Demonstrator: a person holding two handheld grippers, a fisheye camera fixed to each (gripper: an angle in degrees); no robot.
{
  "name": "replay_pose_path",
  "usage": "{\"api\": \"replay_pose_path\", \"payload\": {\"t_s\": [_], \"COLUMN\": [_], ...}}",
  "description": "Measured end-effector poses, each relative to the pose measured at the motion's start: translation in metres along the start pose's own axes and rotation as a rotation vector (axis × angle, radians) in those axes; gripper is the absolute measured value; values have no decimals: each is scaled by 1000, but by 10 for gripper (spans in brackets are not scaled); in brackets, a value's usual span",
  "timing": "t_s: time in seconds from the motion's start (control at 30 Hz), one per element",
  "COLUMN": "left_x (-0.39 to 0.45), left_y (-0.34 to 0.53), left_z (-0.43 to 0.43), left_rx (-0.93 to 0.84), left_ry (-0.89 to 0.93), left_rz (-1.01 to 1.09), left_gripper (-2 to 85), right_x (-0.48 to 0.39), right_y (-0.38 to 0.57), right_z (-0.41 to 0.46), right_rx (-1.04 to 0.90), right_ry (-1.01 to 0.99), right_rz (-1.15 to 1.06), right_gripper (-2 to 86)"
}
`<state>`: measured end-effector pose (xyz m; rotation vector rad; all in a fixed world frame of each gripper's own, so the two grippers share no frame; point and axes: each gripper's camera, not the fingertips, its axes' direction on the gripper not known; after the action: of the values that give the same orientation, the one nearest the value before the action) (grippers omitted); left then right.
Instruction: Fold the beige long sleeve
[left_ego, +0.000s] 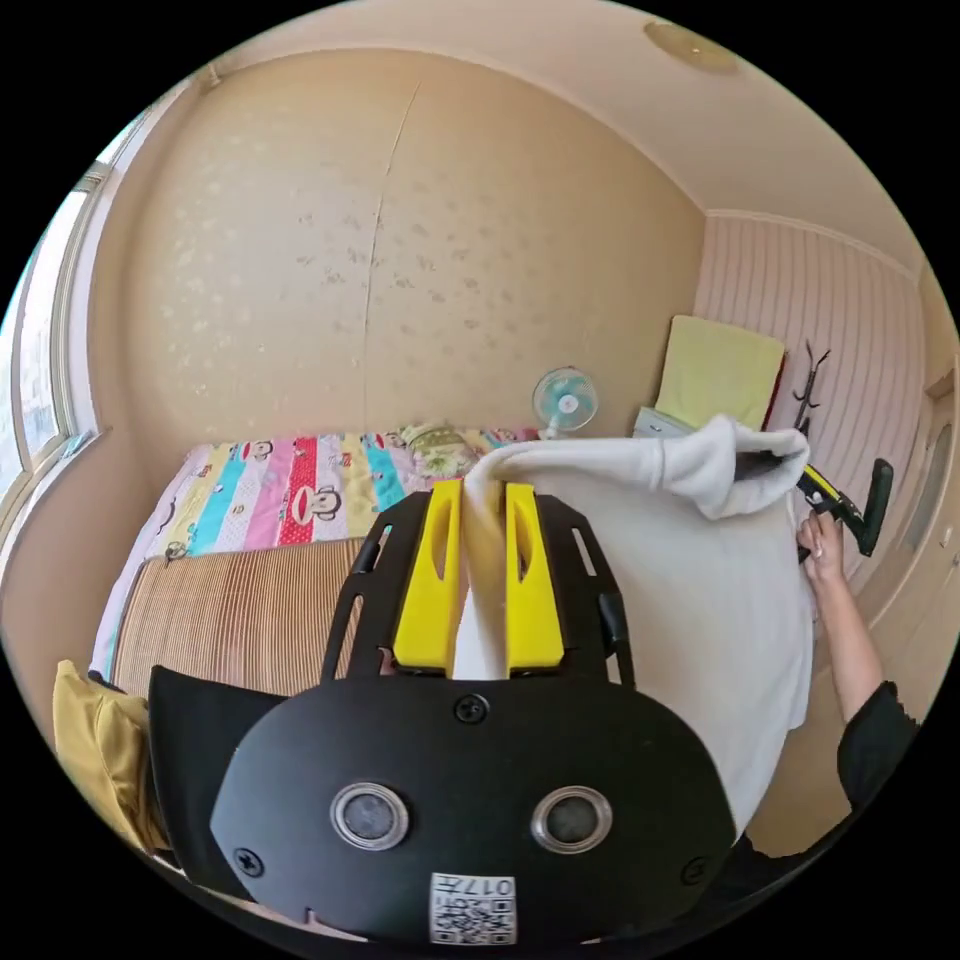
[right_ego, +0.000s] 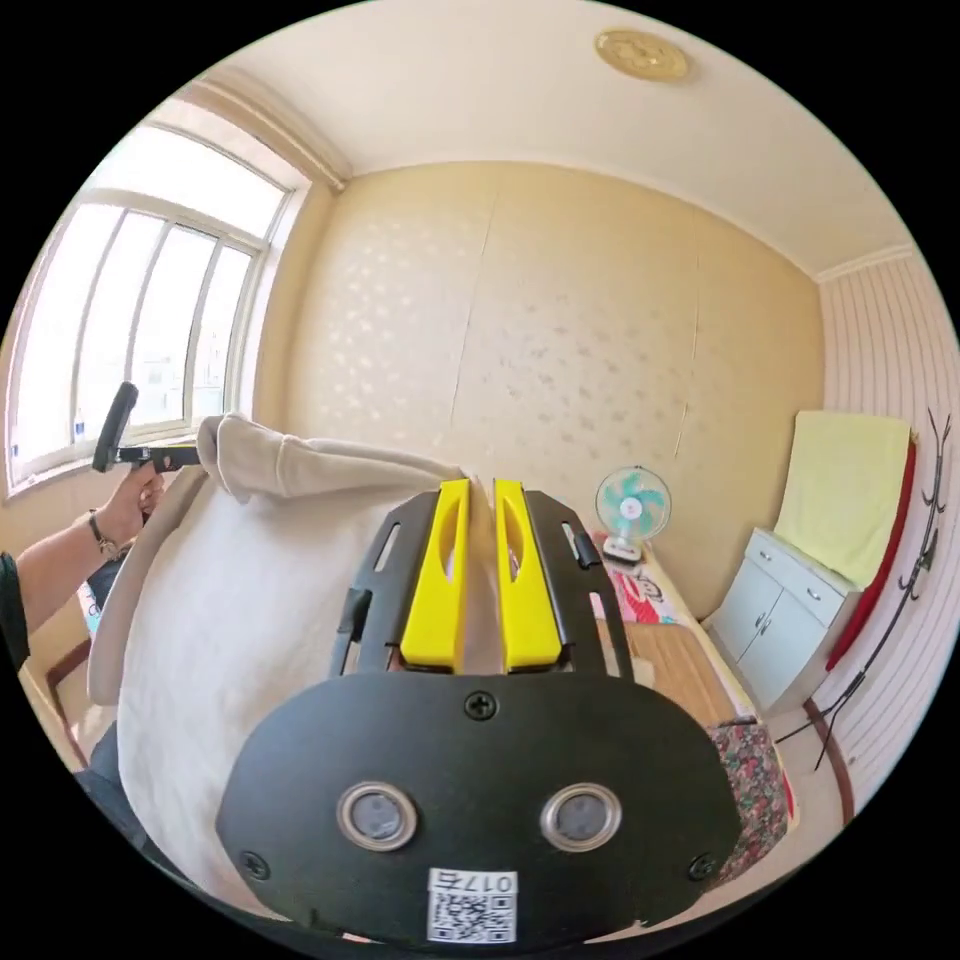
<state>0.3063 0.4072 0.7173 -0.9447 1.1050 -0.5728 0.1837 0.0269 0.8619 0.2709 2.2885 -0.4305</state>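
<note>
While the bed (left_ego: 250, 560) is lying below and well apart, the beige long sleeve (left_ego: 700, 600) is hanging in the air, stretched between both grippers along its top edge. The left gripper (left_ego: 483, 500) is pinching one upper corner, its yellow jaws nearly closed with cloth running up between them. The right gripper (right_ego: 480, 500) is doing likewise at the other corner, jaws almost together, a thin fold of cloth between them. A hand (left_ego: 825, 548) is gripping the handle at the far corner. This looks like the opening step, holding the garment up; next, it needs lowering flat onto the bed without slackening either corner.
</note>
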Motion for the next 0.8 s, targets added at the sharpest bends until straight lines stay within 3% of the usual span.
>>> {"api": "replay_pose_path", "payload": {"t_s": [0.03,0.1,0.27,0.37,0.47,0.57,0.7,0.8], "left_x": [-8,4,64,57,47,32,15,30], "left_y": [0,22,174,255,307,345,366,395], "left_z": [59,114,219,245,241,245,220,196], "left_rx": [-175,-292,-492,-603,-621,-697,-592,-514], "left_ry": [-65,-104,-75,-29,-28,-5,13,56], "left_rz": [-28,33,328,321,335,288,90,11], "left_gripper": [80,81,75,76,80,79,77,75], "right_x": [13,12,-36,-75,-108,-139,-160,-137], "right_y": [3,39,188,290,355,398,429,452], "right_z": [67,128,219,244,238,243,222,206], "right_rx": [-223,-346,-518,-603,-585,-658,-602,-585], "right_ry": [24,12,-198,-272,-329,-247,-23,54], "right_rz": [101,136,75,48,47,-22,-182,-150], "right_gripper": [71,76,80,82,85,84,48,31]}}
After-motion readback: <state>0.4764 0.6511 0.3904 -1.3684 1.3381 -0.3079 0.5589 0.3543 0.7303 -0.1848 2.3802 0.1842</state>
